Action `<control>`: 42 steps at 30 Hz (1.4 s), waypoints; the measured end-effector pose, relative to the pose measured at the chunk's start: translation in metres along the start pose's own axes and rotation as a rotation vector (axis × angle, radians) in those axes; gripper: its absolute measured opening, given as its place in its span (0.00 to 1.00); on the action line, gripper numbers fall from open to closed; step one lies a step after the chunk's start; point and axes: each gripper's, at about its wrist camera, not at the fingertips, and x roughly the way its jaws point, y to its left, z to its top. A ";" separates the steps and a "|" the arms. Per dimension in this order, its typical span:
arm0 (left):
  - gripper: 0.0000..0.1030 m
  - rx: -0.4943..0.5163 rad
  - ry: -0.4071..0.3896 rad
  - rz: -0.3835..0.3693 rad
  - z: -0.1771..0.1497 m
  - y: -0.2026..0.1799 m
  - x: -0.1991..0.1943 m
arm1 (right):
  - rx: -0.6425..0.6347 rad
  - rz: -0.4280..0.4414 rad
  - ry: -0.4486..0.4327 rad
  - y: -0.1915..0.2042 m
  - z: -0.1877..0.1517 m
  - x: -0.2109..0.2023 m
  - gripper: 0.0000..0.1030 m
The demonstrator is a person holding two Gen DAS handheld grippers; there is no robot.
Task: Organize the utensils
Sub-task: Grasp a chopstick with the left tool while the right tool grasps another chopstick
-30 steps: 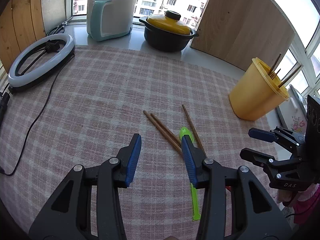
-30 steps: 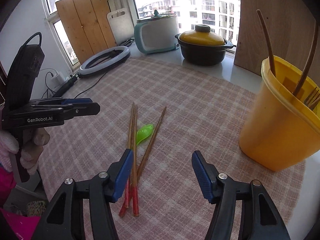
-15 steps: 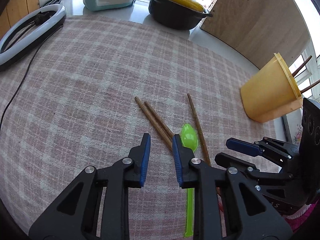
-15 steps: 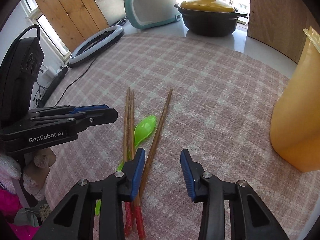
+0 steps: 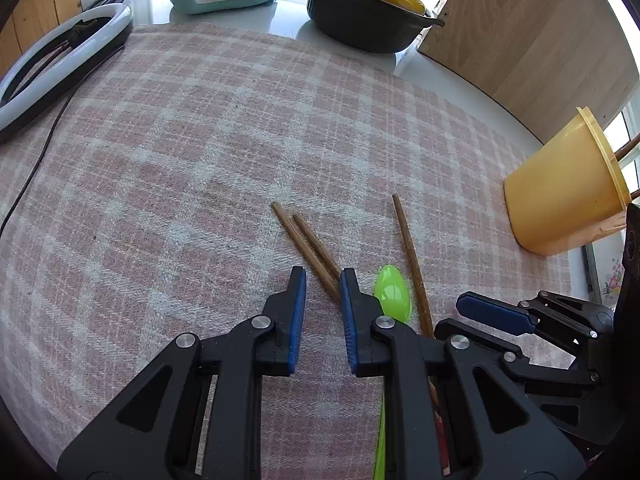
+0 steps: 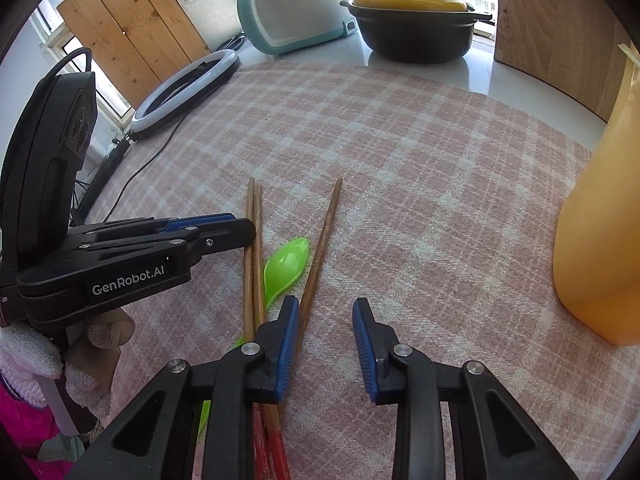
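Progress, judged partial: yellow holder (image 5: 560, 196) at the cloth's right edge already has sticks poking from its rim, while three chopsticks (pair (image 6: 253, 264), single (image 6: 320, 248)) and green spoon (image 6: 286, 266) lie loose mid-cloth; left gripper (image 5: 323, 312) jaws parted, empty, low over the pair; right gripper (image 6: 326, 344) jaws parted, empty, just right of the single. Setting: pink plaid tablecloth (image 5: 200, 140) on a sunlit window counter; teal cooker (image 6: 296, 12), black pot with yellow lid (image 6: 412, 16), ring light (image 6: 184, 88) behind
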 end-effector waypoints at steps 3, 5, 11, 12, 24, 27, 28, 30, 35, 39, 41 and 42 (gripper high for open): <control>0.16 0.009 -0.006 0.008 0.002 -0.002 0.001 | -0.005 0.000 0.006 0.003 0.002 0.003 0.27; 0.16 0.007 -0.010 0.005 0.002 -0.001 0.001 | -0.009 -0.003 0.010 0.005 0.002 0.005 0.27; 0.09 0.071 -0.026 0.040 -0.004 -0.001 -0.001 | -0.030 -0.026 0.023 0.010 0.006 0.012 0.25; 0.09 0.076 -0.025 0.041 -0.005 0.000 -0.001 | -0.036 -0.035 0.026 0.011 0.007 0.013 0.25; 0.09 0.068 0.021 0.025 -0.003 0.010 -0.004 | -0.046 -0.060 0.117 0.006 0.027 0.021 0.13; 0.09 0.082 0.007 0.041 -0.001 0.007 -0.002 | -0.015 -0.054 0.127 0.003 0.036 0.027 0.13; 0.09 0.091 0.001 0.045 -0.001 0.006 -0.001 | -0.012 -0.054 0.129 0.003 0.039 0.028 0.13; 0.06 0.083 -0.003 0.032 0.000 0.007 -0.001 | -0.017 -0.065 0.137 0.004 0.043 0.031 0.07; 0.05 -0.023 -0.023 -0.048 -0.001 0.027 -0.010 | -0.011 -0.064 0.131 0.004 0.042 0.030 0.06; 0.04 -0.038 -0.058 -0.069 -0.004 0.030 -0.028 | 0.009 -0.027 0.091 0.005 0.034 0.018 0.05; 0.04 -0.036 -0.077 -0.075 -0.004 0.030 -0.038 | 0.003 -0.020 0.060 0.008 0.032 0.009 0.05; 0.04 -0.034 -0.085 -0.079 -0.004 0.030 -0.043 | 0.004 -0.013 0.047 0.009 0.030 0.004 0.05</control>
